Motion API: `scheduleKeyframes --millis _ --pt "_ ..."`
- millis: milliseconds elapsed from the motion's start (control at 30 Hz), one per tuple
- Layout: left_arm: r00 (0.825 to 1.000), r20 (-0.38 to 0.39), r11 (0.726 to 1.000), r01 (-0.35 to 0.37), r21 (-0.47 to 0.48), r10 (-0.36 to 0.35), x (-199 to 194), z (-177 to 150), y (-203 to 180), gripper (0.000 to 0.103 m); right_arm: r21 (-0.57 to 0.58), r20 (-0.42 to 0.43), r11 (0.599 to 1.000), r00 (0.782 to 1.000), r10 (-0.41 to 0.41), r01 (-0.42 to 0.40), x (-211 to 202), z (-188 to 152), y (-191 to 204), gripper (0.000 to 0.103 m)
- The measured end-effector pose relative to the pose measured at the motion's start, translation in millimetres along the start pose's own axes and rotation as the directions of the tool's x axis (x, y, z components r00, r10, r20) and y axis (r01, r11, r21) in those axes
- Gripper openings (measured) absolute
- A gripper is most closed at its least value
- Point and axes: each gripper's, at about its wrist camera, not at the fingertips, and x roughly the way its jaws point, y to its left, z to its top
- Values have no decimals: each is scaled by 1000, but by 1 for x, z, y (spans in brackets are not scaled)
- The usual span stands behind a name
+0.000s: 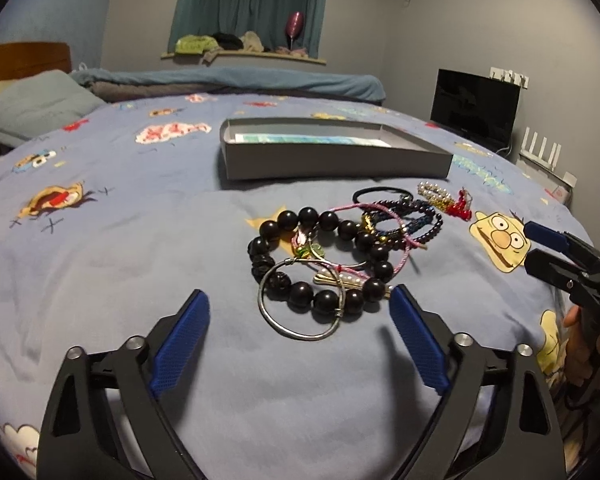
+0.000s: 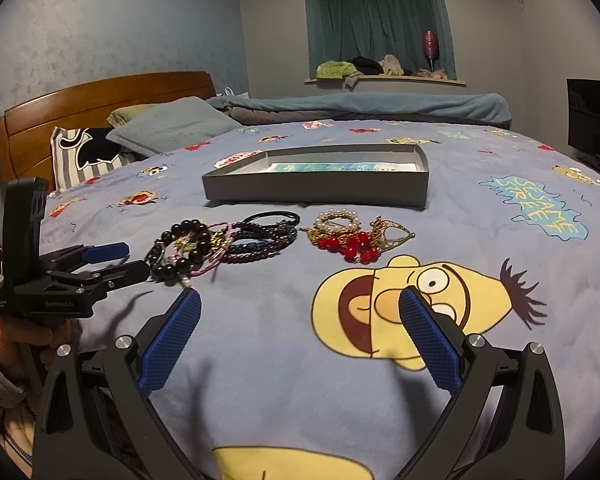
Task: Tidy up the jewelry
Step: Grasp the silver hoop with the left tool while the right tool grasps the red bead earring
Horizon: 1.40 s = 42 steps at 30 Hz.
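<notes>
The left gripper [image 1: 298,304] is held with its jaws spread wide and nothing between them, low over the blue cartoon-print bedspread [image 1: 112,280]. Just ahead of its blue pads [image 1: 182,344] a tangled pile is seen — a black bead bracelet [image 1: 320,256], a silver bangle [image 1: 300,304] lying partly across it, pink cords and dark beaded strands [image 1: 404,220]. Further right, a small cluster of pearl, gold and red-bead pieces [image 2: 356,236] is laid apart from the pile (a tiara shape is visible in it). Behind both, a shallow grey box [image 1: 336,160] is set open on the bed. The right gripper [image 2: 300,304] is likewise spread and empty — poised over a yellow cartoon face [image 2: 400,312], near the red beads.
</notes>
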Motion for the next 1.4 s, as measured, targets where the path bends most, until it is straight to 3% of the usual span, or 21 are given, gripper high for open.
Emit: scheduleKeyframes --millis 133,300,400,467,733,900,1067,1267,1400 --pt "999 -30 999 33 -13 -33 8 2 6 80 -2 -4 1000 1000 -23 23 10 9 -9 98" --pt "996 -33 996 80 -40 -81 10 3 12 57 20 -29 999 998 -48 49 29 25 -24 92" --pt "996 -26 996 86 -15 -87 7 1 7 49 40 -49 997 997 -57 59 40 33 -34 86" --pt "997 -14 997 78 7 -78 3 -1 4 49 54 -68 996 996 -65 69 47 35 -40 80" --pt "996 38 997 77 16 -78 -11 -1 5 49 46 -122 995 989 -80 86 67 37 -44 79" --pt "995 49 996 83 22 -84 -13 1 3 49 12 -154 996 984 -87 90 75 33 -39 57" --pt "995 59 997 80 18 -81 -14 2 3 49 -1 -140 996 986 -85 86 70 30 -37 29" --pt "995 69 997 73 24 -75 -16 3 1 49 -2 -124 997 989 -78 78 65 30 -37 17" --pt "994 83 997 74 31 -77 -18 3 1 49 9 -90 997 993 -70 71 57 32 -38 17"
